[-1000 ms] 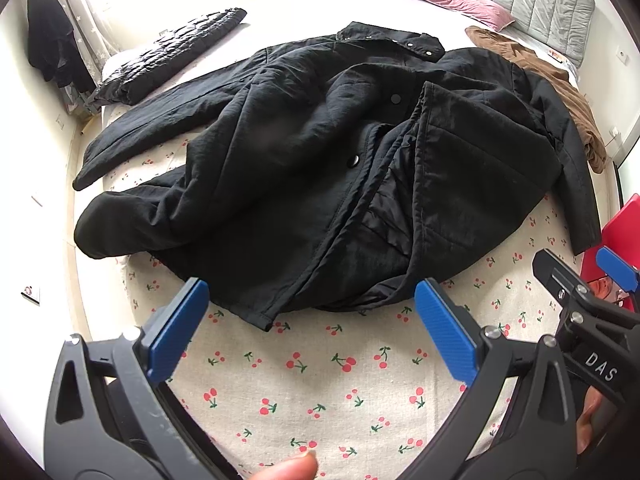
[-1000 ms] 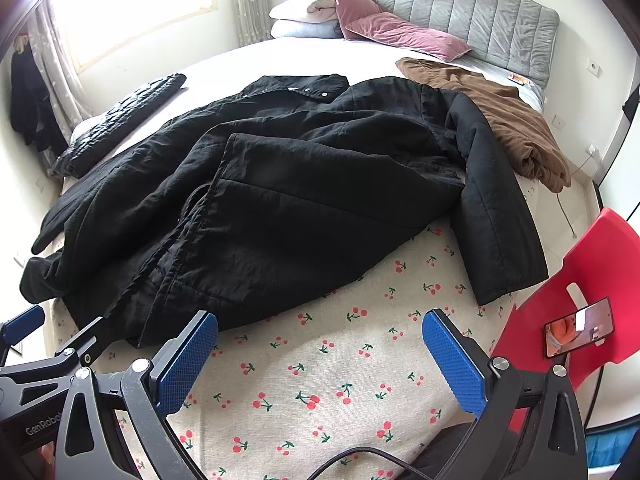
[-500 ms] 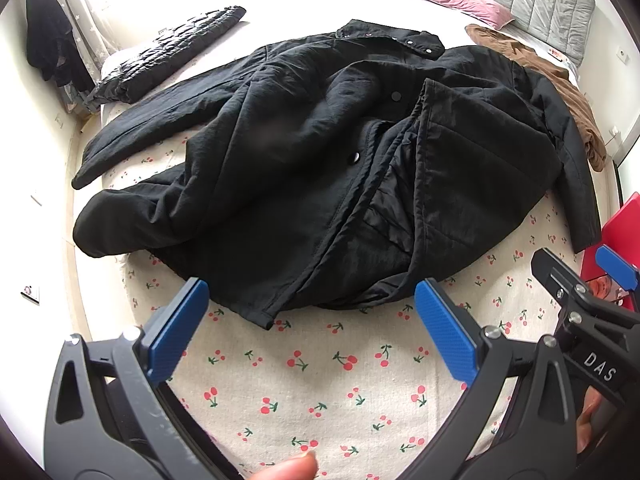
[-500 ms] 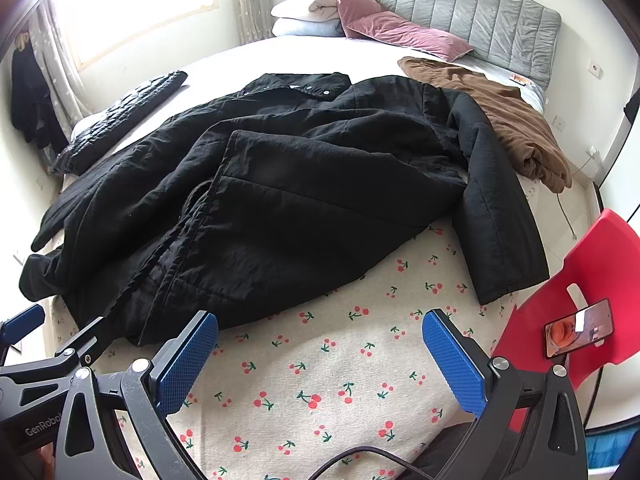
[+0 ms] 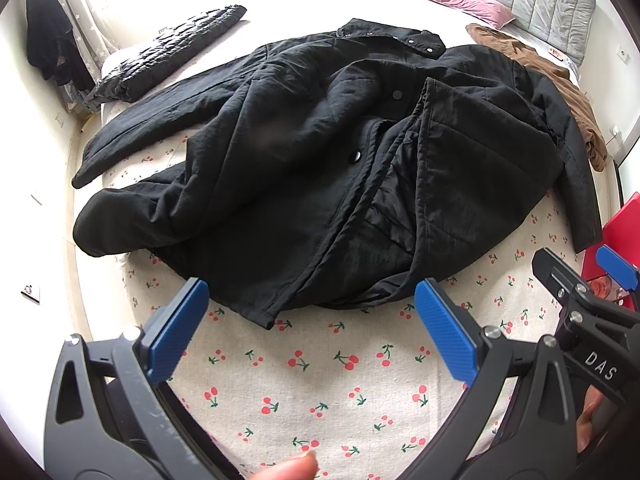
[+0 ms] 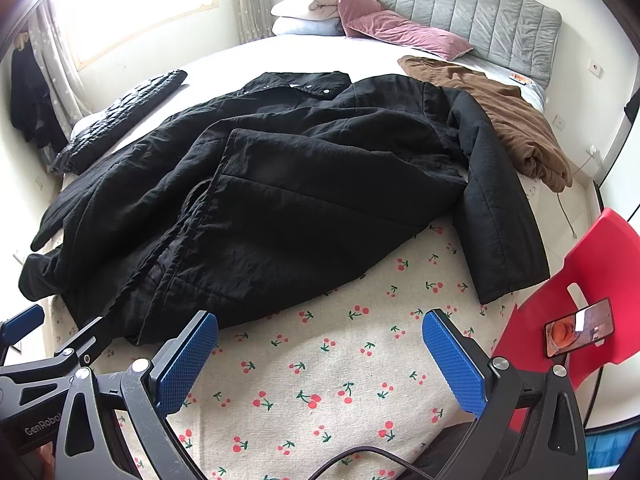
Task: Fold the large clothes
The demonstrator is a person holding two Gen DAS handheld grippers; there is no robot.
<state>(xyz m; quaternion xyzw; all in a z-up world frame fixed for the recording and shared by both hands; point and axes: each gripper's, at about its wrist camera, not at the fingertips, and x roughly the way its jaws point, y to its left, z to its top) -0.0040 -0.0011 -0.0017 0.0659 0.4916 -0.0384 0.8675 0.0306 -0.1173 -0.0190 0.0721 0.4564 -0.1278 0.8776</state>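
A large black padded coat (image 5: 320,152) lies spread and rumpled on the bed, collar toward the headboard, hem toward me; it also shows in the right wrist view (image 6: 280,192). Its front is partly open, showing quilted lining. One sleeve reaches left, the other hangs at the right bed edge (image 6: 500,224). My left gripper (image 5: 312,332) is open and empty, just short of the hem, over the cherry-print sheet (image 5: 340,392). My right gripper (image 6: 320,352) is open and empty, over the same sheet near the hem. Each gripper's side shows in the other's view.
A brown garment (image 6: 500,104) lies at the right by the grey headboard (image 6: 460,4). A black quilted jacket (image 5: 168,52) lies at the far left. Pink and white pillows (image 6: 360,20) sit at the head. A red chair (image 6: 580,288) holding a phone stands right of the bed.
Both grippers have edged slightly forward toward the coat's hem. The coat has not moved and both grippers stay open.
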